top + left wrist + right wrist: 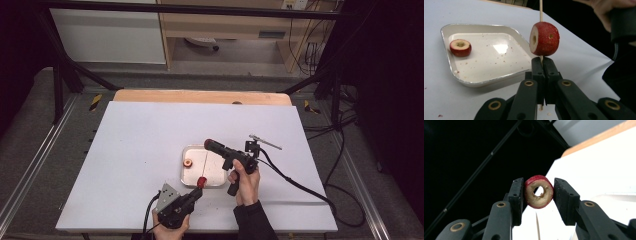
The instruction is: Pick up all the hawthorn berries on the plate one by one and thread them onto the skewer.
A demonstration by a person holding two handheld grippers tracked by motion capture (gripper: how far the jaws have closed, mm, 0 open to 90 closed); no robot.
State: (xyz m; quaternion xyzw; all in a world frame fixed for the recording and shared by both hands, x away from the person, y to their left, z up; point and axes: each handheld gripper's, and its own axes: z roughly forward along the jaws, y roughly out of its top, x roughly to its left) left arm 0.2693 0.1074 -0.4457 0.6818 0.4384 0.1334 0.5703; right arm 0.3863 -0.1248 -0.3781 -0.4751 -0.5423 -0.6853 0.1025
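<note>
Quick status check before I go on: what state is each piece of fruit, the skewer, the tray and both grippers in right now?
Left gripper: shut on the skewer.
Skewer: upright, run through one fruit piece.
Skewered fruit piece: on the stick, just above the left jaws.
Right gripper: shut on a cored fruit ring.
Fruit ring: held in the air, hole open.
Tray: on the table, crumb-speckled.
Fruit piece in tray: lying loose, cored side up.

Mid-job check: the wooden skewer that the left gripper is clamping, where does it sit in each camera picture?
High view: the skewer is a thin pale line over the tray, running up from the left gripper.
Left gripper view: it stands upright at centre, clamped in the shut jaws, through a red fruit piece.
Right gripper view: a pale sliver at bottom centre, below the held fruit ring.
Shared landmark: the tray.
</note>
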